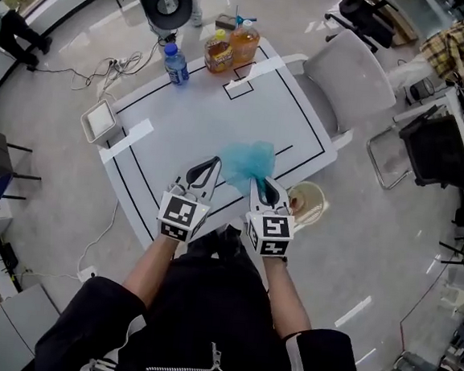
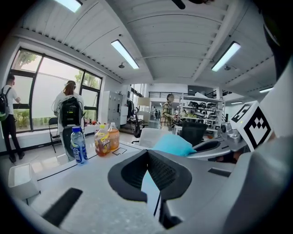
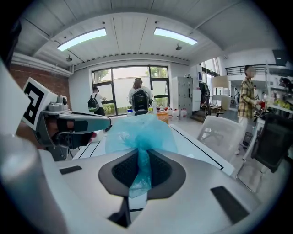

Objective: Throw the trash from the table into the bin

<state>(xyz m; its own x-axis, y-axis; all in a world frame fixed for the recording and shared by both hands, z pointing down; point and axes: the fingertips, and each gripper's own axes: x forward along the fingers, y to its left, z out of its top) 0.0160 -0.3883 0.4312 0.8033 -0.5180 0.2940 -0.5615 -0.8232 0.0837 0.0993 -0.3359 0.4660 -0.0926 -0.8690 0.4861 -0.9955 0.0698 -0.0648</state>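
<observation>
Bag (image 1: 246,159) pinched by a thin wisp in right gripper (image 1: 260,181), above the table (image 1: 214,110) edge near the bin (image 1: 323,195); left gripper (image 1: 214,163) closed, empty. Flimsy film could slip free short of it.

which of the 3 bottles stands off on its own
The blue-labelled water bottle, at the left in the head view; the two orange drink bottles stand side by side.
</observation>
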